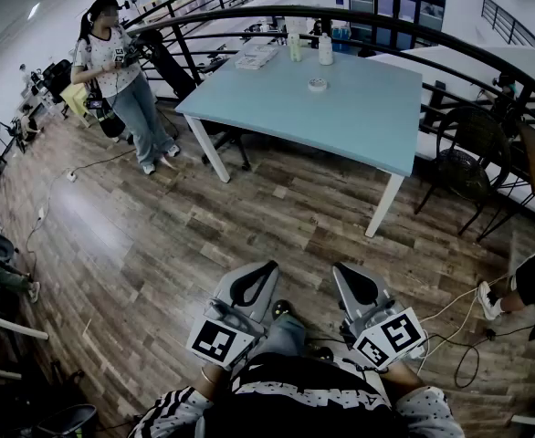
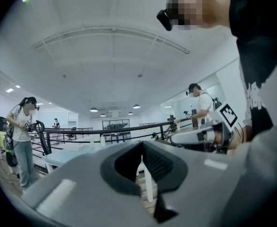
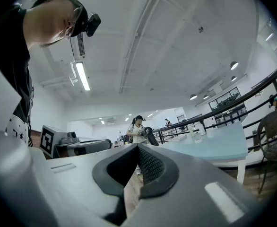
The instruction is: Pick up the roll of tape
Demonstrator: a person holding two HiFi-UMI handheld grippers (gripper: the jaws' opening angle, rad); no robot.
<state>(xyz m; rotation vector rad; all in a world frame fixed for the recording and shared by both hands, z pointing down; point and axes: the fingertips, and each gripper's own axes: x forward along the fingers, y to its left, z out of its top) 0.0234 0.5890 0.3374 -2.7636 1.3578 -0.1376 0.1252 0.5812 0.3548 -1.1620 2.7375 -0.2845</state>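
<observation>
A: Where is the roll of tape [image 1: 318, 85]?

B: It lies flat on the pale blue surface [image 1: 359, 121], toward the surface's far edge. The top is bare all round it, so I'd judge it can be approached from any side.

A: What else is on the surface?

B: I count two bottles [image 1: 325, 49], upright at the far edge behind the tape. There is one flat white stack [image 1: 255, 57] at the far left corner. Anything beyond those is too small to tell.

A: And the grippers?

B: There are two. The left gripper [image 1: 266, 272] and the right gripper [image 1: 342, 274] sit side by side over the wooden floor [image 1: 204, 235]. They are well short of the surface, close to the holder's body, and point level toward it. The left one's fingers [image 2: 160, 163] are pressed together and hold nothing. The right one's fingers [image 3: 150, 167] are the same.

A: Why are they held like that?

B: Probably because the approach to the surface hasn't begun, and this looks like a carrying posture. One pair of fingers will have to spread before reaching the tape.

A: Is anyone else there?

B: One person [image 1: 117, 67] stands off the surface's left end.
</observation>
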